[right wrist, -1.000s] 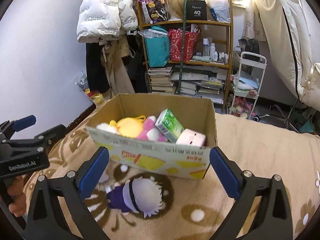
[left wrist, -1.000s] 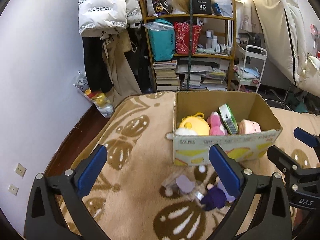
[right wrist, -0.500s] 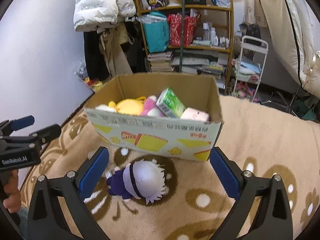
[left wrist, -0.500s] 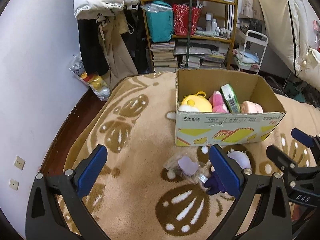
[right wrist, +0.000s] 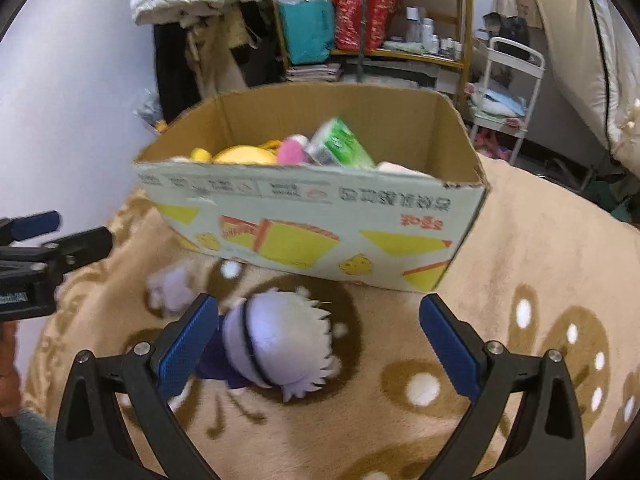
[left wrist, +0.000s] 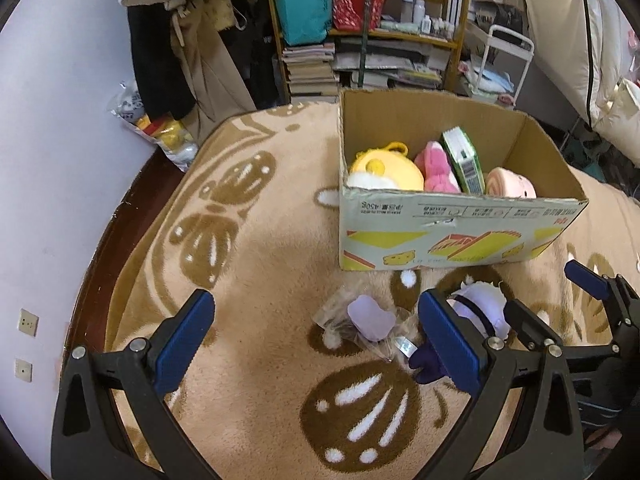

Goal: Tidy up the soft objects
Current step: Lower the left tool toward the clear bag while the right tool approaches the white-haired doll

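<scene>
A white-haired plush doll in dark purple clothes lies on the blanket in front of the cardboard box. My right gripper is open and low over the doll, its left finger beside the doll's body. In the left wrist view the doll is partly hidden behind my finger. A small lilac plush in clear wrap lies beside it. My left gripper is open and empty, above the blanket. The box holds a yellow plush, a pink plush, a green tissue pack and a pink roll.
A tan blanket with brown leaf patterns covers the bed. Behind the box stand a shelf with bags and books, hanging coats and a white trolley. A wall is at left. A hand holds the left gripper.
Both grippers have moved down and forward toward the blanket. My right gripper has come close over the white-haired doll, which now sits between its fingers. Both stay open.
</scene>
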`<state>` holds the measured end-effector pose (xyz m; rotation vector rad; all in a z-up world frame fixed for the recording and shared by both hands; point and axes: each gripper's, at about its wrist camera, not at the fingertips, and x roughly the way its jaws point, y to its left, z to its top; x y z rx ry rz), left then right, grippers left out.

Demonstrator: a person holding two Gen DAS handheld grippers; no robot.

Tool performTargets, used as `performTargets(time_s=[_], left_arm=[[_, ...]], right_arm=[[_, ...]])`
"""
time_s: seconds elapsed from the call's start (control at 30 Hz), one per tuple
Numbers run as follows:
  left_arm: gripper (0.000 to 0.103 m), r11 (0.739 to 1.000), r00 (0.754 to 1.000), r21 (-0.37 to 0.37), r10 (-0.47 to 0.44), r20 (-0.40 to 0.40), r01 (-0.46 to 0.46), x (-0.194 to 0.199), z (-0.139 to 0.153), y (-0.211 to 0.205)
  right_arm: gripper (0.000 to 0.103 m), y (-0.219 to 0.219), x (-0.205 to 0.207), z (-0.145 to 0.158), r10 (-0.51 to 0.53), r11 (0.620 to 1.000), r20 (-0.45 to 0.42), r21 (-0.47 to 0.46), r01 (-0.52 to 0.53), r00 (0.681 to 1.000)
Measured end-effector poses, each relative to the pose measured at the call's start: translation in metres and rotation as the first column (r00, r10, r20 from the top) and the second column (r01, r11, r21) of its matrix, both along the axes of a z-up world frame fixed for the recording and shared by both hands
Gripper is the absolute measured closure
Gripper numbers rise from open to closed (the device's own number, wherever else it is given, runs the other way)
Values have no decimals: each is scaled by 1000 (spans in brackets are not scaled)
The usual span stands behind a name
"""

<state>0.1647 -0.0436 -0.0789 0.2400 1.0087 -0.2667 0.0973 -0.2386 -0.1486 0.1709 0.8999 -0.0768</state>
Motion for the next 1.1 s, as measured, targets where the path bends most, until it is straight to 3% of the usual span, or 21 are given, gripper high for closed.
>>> performTargets(time_s=[0.33, 0.67, 1.0, 1.1], left_arm=[[3, 999, 997, 7, -35, -69, 36, 11, -17, -10], [3, 995, 991, 25, -90, -100, 93, 16, -35, -17], [3, 996, 974, -22, -86, -208, 84, 30, -59, -11], [3, 993, 963, -37, -114, -246, 109, 32, -67, -13]], right_arm=[[0, -8, 15, -34, -22, 994, -95, 104, 32, 995], [0, -18, 20, -46, -9, 975, -129, 220, 38, 992], [0, 7, 23, -52, 78, 976, -158, 214, -43, 984], [9, 14, 28, -55, 93, 975, -170, 213, -56, 981]])
